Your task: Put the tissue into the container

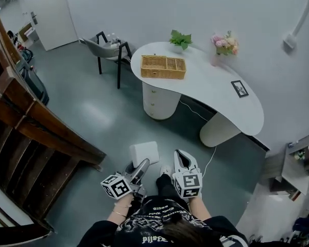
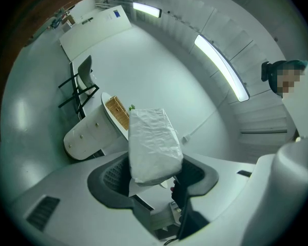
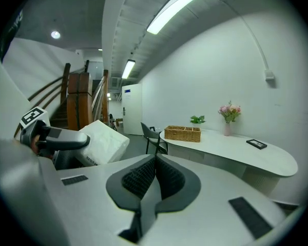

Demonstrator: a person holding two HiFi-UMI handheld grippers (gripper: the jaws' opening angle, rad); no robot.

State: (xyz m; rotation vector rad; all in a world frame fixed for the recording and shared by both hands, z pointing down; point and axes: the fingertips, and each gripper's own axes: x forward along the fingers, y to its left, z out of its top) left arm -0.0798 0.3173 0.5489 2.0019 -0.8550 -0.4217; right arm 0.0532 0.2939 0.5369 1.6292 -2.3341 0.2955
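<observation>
A white pack of tissue [image 2: 154, 145] is clamped between the jaws of my left gripper [image 1: 140, 170]. The pack [image 1: 144, 153] sticks out in front of that gripper over the grey floor, and it also shows at the left of the right gripper view as a white block [image 3: 100, 143]. My right gripper [image 1: 183, 159] is beside it, shut with nothing between its pads. The woven basket container [image 1: 163, 67] sits on the white curved table [image 1: 216, 94], well ahead of both grippers; the same basket [image 3: 182, 133] shows in the right gripper view and the basket [image 2: 117, 113] past the pack.
A grey chair [image 1: 108, 50] stands left of the table. On the table are a green plant [image 1: 181, 39], pink flowers [image 1: 225, 43] and a small framed picture [image 1: 240, 88]. A wooden stair rail [image 1: 36, 117] runs along the left. A cable [image 1: 210, 161] trails on the floor.
</observation>
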